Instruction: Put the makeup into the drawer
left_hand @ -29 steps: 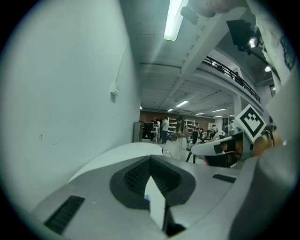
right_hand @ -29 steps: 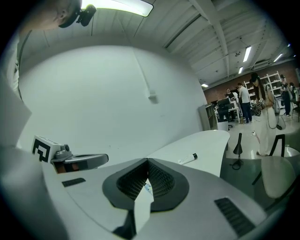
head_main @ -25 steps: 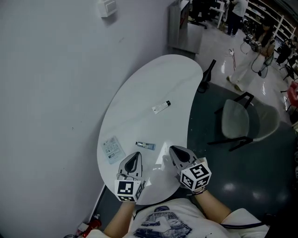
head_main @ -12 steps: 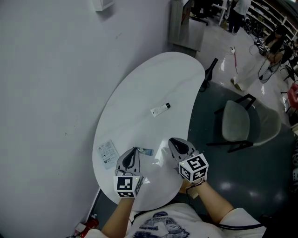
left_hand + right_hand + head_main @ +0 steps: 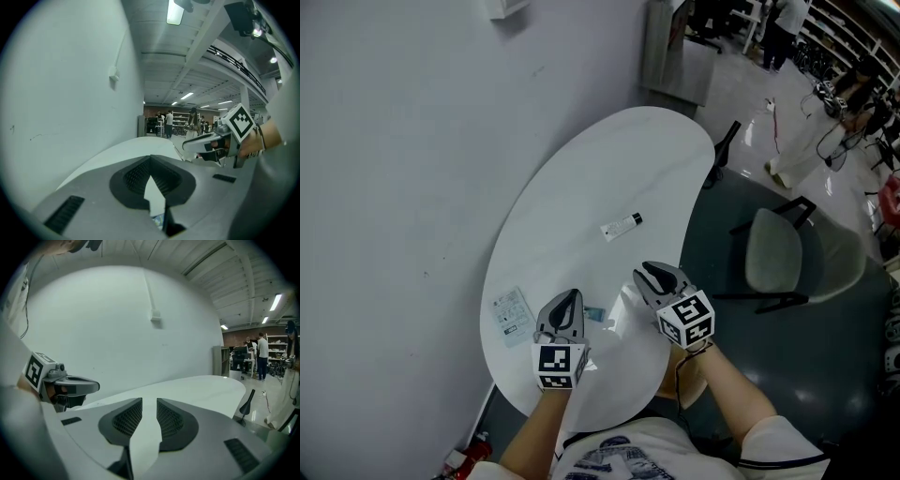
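Approach step: left gripper [image 5: 567,300] fingers shut, empty, small blue tube [image 5: 596,314] just right of them on the surface [image 5: 609,169]; right gripper [image 5: 649,274] fingers just opening, narrow, empty; next likely calls for parting over the tube.

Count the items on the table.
3: a white tube at the table centre, a flat packet near its left edge, a blue tube beside the left gripper. More may be hidden.

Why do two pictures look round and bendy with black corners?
Left gripper view: a wide-angle lens rounds the picture, darkens the corners, and the ceiling lamp glares white. Right gripper view: same bending, so the wall looks bulged. Head view: straighter, with the white table bright against the dark floor.
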The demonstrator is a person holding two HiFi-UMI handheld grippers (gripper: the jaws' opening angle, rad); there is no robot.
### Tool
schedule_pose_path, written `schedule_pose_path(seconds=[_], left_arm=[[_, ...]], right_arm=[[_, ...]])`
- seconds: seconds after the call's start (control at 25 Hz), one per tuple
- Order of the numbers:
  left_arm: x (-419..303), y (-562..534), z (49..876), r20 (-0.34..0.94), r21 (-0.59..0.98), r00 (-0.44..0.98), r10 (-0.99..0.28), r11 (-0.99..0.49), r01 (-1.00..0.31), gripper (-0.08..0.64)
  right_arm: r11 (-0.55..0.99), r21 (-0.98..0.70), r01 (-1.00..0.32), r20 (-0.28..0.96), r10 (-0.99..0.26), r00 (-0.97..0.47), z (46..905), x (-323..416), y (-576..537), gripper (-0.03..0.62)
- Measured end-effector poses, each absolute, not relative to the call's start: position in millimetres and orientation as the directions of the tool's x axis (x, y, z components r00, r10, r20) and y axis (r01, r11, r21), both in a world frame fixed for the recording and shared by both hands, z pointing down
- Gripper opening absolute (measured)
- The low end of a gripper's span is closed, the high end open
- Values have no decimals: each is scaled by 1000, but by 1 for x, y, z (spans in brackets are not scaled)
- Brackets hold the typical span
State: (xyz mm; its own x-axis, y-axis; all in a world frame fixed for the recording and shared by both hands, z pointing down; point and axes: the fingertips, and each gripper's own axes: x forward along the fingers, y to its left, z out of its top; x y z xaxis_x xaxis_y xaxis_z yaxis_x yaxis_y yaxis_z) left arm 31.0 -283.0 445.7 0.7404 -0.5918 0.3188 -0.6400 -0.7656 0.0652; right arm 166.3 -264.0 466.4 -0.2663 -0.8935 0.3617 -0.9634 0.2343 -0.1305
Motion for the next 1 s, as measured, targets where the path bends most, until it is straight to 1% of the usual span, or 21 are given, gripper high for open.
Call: schedule_pose_path(seconds=[0.16,0.44,0.56,0.76,1.0], left_arm=[[36,-292,454,333,69,727,-600,-754,-653,40],[50,-304,462,345,52,727,-593,-762,-646,40],[54,-308,467,352,51,727,-589,-764,-643,40],[60,-319,478,363,53,722,-589,-761,-647,40],[71,-339,491,369,51,716,-592,-757,-652,40]], right_arm=[[311,-80,-947,394,-863,-316,473,169,-283,114],[430,-30,-902,447,-801,-397,491,177,-308,243],[467,-5,-884,477,-776,-412,504,181,-317,276],[500,62,-864,514,-758,-402,520,186,-335,284],[507,69,-859,518,-755,-403,536,189,-354,284]])
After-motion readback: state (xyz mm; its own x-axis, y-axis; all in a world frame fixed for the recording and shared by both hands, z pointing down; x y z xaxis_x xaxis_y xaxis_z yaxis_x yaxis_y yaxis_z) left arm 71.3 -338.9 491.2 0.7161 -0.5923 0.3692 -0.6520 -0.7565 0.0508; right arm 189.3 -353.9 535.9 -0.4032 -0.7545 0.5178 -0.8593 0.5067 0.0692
